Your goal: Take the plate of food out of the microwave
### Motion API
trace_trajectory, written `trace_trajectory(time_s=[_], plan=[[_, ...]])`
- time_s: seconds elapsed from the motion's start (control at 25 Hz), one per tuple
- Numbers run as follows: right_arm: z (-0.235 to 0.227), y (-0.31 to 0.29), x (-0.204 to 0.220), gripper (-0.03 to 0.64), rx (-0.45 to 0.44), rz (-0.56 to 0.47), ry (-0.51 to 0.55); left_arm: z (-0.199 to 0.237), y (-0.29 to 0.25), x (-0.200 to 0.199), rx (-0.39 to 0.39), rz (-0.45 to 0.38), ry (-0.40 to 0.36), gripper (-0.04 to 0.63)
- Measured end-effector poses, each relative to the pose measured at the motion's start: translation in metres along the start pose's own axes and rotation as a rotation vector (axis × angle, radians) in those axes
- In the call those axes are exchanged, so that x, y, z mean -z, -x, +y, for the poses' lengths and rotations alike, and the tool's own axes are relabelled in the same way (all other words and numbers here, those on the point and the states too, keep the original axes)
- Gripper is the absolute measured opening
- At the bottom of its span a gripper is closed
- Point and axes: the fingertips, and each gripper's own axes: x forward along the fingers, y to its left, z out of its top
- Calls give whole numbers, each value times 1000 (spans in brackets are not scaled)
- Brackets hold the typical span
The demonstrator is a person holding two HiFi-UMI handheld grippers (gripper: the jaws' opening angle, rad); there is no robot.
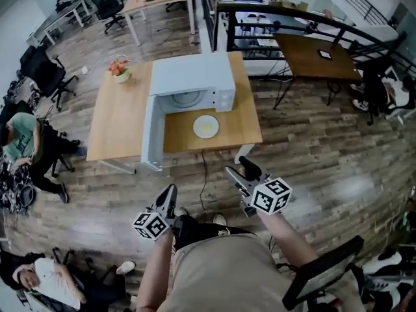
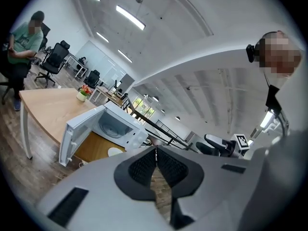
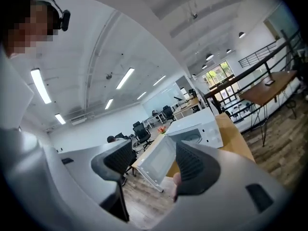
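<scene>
The plate [image 1: 206,127] sits on the worktop [image 1: 120,122] outside the open microwave [image 1: 192,80], so I'm hanging back: left tongs [image 1: 171,192] pressed together, right tongs [image 1: 241,171] spread, both empty.

- The microwave [image 1: 192,77] sits on the table [image 1: 117,122], at its back right part.
- Its door [image 1: 153,132] stands open on the left and reaches the table's front edge.
- The plate [image 1: 206,127] lies on the table, just in front of the microwave and right of the door.
- The flower pot [image 1: 119,74] stands left of the microwave.
- The left gripper [image 1: 169,197] and right gripper [image 1: 240,171] are side by side, before the table and well apart from it.
</scene>
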Motion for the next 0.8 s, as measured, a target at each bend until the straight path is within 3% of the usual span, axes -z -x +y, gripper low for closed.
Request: trace_trajectory(time_s=[0.08,0.24,0.36,0.52,0.72,0.8], plan=[[0,-2,-9,296,-22,18,54,2,0,1,-14,-27,12,2],[-23,22,-20,296,58,31,48,-8,-20,9,24,20,24,2],[-29,40,-11,296,80,25,53,-16,-28,7,43,44,-13,2],[-46,48,8,270,109,56,-26,-29,-42,8,67,35,-3,2],[-57,56,23,270,130,72,13,-31,-46,35,73,72,27,2],[-62,59,28,209,136,96,16,-30,-44,38,69,72,30,2]])
